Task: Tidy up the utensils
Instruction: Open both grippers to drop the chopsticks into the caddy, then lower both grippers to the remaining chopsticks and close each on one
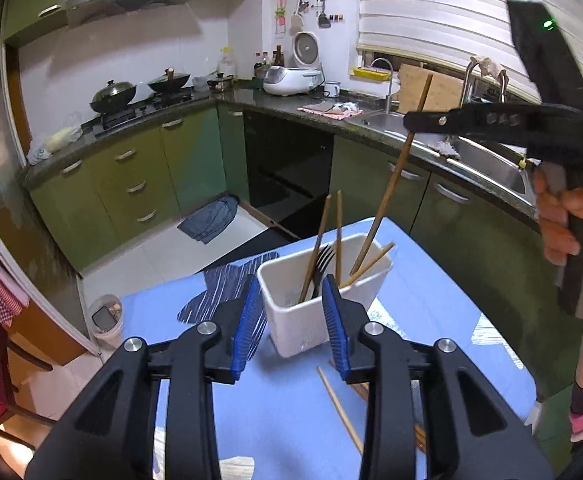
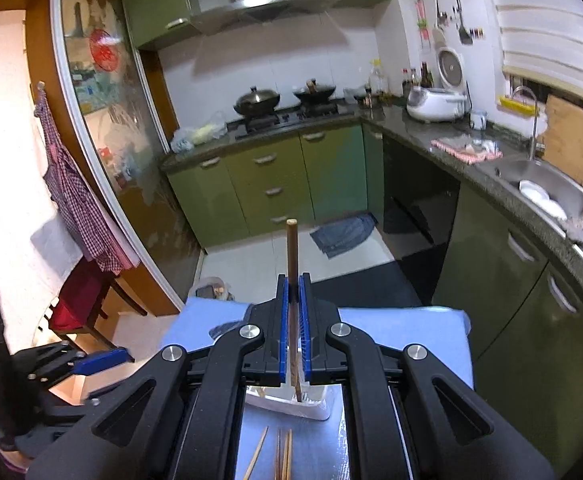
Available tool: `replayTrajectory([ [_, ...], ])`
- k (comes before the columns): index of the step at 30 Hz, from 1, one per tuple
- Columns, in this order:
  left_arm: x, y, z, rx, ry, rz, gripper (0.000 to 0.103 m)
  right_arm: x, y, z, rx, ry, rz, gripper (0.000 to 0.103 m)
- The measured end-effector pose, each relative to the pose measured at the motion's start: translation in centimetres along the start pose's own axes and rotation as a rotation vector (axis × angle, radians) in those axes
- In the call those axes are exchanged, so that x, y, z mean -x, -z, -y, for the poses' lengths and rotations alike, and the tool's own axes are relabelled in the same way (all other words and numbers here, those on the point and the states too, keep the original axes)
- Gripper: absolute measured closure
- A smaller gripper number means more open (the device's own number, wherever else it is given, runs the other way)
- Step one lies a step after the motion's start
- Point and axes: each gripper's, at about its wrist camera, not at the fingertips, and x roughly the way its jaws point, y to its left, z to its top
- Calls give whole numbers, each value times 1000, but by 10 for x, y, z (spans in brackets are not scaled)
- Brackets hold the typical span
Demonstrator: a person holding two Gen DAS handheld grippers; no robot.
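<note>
A white utensil holder [image 1: 291, 320] stands on the blue table [image 1: 431, 280]. It holds several brown chopsticks and a black fork [image 1: 323, 264]. My left gripper [image 1: 291, 284] is open just in front of the holder's near corner, its blue pads touching nothing. My right gripper [image 1: 411, 120] [image 2: 293, 284], up at the right, is shut on a long brown chopstick [image 1: 395, 176] [image 2: 291, 256] whose lower end is inside the holder [image 2: 315, 410]. Loose chopsticks [image 1: 339, 412] [image 2: 283, 456] lie on the table near me. The left gripper [image 2: 119, 360] shows at the right wrist view's lower left.
A dark striped cloth [image 1: 227, 280] lies on the table left of the holder. Green cabinets and a counter with a steel sink [image 1: 491, 164] run behind and to the right. A small white bin [image 1: 105, 320] and a denim cloth [image 1: 211, 220] are on the floor.
</note>
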Motion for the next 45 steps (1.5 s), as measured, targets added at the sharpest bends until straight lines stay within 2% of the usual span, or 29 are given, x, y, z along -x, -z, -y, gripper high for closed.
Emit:
replayTrajectory([
  [7, 1, 20, -5, 21, 16, -49, 67, -25, 17, -6, 17, 11, -49, 95],
  [10, -7, 37, 2, 29, 48, -107, 66, -15, 22, -11, 29, 4, -38, 92],
  [15, -37, 67, 17, 60, 113, -249, 66, 23, 45, -14, 53, -28, -11, 89],
  [16, -44, 73, 22, 66, 124, -277, 66, 33, 55, -12, 58, -34, -4, 83],
  [17, -54, 81, 27, 73, 137, -312, 65, 40, 63, -11, 61, -35, -3, 80],
  [20, -81, 104, 40, 98, 160, -411, 59, 54, 103, -2, 76, -28, -28, 79],
  [23, -106, 123, 48, 143, 179, -504, 60, 53, 145, 12, 72, -17, -92, 79],
  [26, -126, 131, 59, 141, 148, -546, 61, 47, 180, 29, 53, -13, -146, 79],
  [28, -136, 134, 66, 136, 123, -564, 67, 42, 198, 43, 26, -12, -177, 79],
  [30, -146, 136, 68, 141, 97, -589, 77, 38, 211, 57, 2, -9, -193, 79],
  [33, -156, 139, 72, 131, 30, -606, 81, 41, 225, 76, -31, -9, -198, 79],
  [38, -164, 145, 74, 132, -32, -629, 81, 45, 231, 85, -40, -17, -198, 78],
  [40, -166, 148, 77, 130, -37, -637, 84, 46, 233, 87, -42, -19, -199, 74],
  [42, -167, 148, 78, 125, -38, -638, 93, 45, 232, 83, -43, -20, -203, 74],
  [45, -167, 148, 77, 143, -27, -643, 95, 42, 231, 78, -35, -21, -215, 74],
])
